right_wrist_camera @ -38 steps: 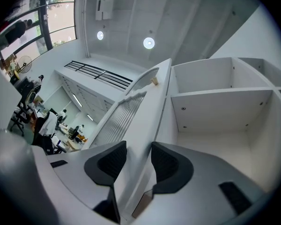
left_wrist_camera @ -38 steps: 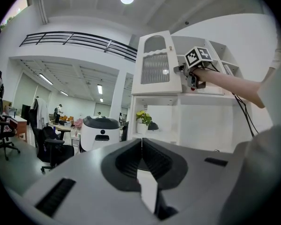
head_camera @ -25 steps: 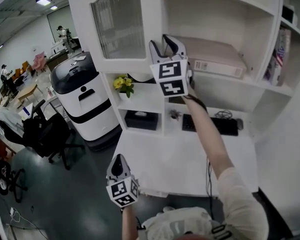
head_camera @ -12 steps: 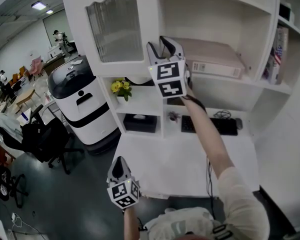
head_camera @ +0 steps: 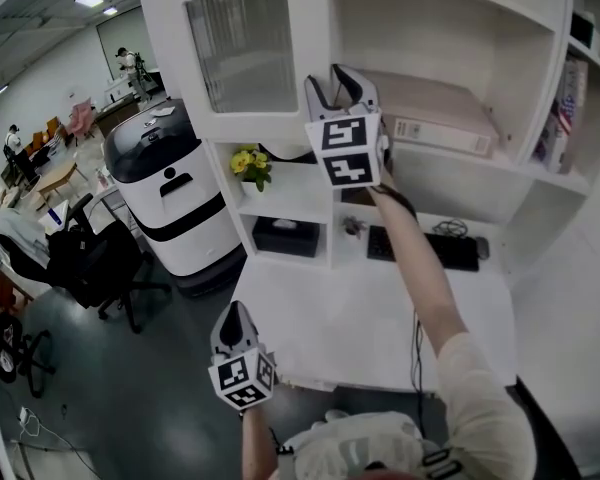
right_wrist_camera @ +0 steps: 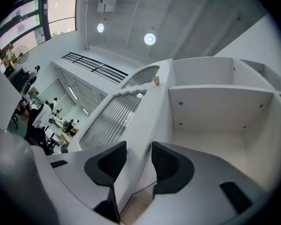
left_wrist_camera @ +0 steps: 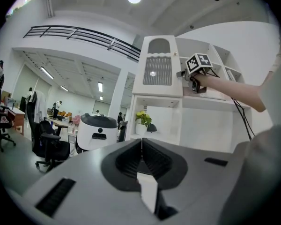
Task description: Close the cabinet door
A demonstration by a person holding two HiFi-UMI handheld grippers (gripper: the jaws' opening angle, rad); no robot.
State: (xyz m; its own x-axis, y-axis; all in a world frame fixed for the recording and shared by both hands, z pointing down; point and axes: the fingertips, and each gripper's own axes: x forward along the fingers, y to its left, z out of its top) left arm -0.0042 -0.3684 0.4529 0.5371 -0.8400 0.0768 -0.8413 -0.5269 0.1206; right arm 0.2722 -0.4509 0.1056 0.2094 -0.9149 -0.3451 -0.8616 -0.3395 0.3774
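Observation:
The white cabinet door [head_camera: 245,53] with a ribbed glass pane stands swung open at the upper left of the shelf unit. My right gripper [head_camera: 337,83] is raised to the door's free edge. In the right gripper view the door's edge [right_wrist_camera: 145,121] runs between the two dark pads [right_wrist_camera: 111,161], and the right gripper [right_wrist_camera: 133,159] is shut on it. The open compartment [right_wrist_camera: 215,121] lies to the right of the door. My left gripper [head_camera: 234,316] hangs low in front of the desk, shut and holding nothing; its pads meet in the left gripper view [left_wrist_camera: 141,148].
A white and black machine [head_camera: 170,193] stands left of the shelf unit. Yellow flowers [head_camera: 250,163], a black box [head_camera: 283,236] and a keyboard [head_camera: 425,248] sit on lower shelves above the white desk [head_camera: 370,333]. A flat box [head_camera: 435,118] lies inside the compartment. An office chair [head_camera: 90,263] stands lower left.

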